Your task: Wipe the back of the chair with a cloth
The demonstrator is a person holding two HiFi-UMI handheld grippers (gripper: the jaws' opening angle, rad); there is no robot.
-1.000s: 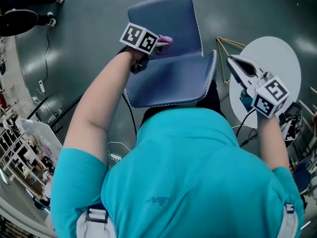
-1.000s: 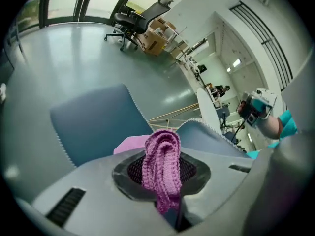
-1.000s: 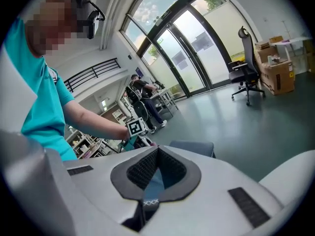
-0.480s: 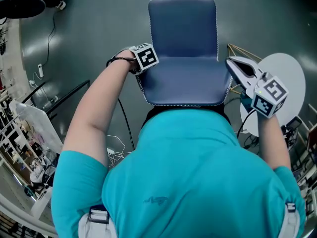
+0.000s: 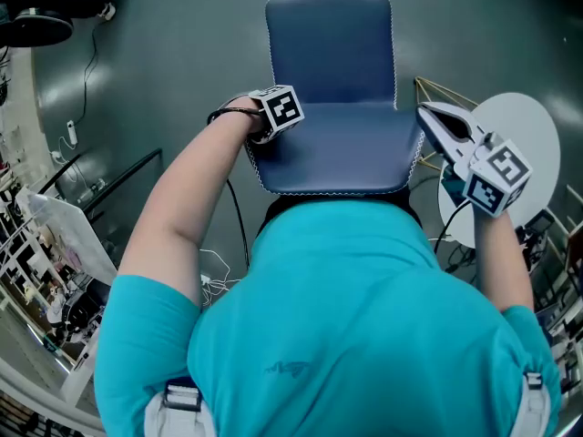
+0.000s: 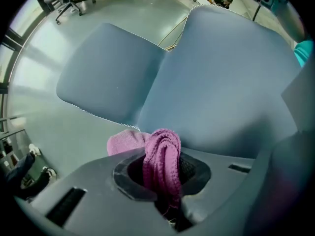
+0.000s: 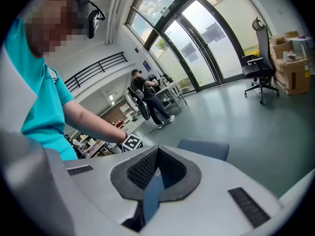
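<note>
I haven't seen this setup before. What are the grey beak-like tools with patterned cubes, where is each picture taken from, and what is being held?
There is no robot here. A person holds a two-jaw clamp in each hand, each with a marker cube on it. The head view comes from a camera on the person's head. It looks down on a blue chair on a grey floor, with a round white table to the right. The other two pictures come from cameras riding on the clamps. The left hand-held gripper is shut on a pink cloth at the chair's left edge. The right hand-held gripper is beside the chair's right edge, jaws together, with no cloth in them.
</note>
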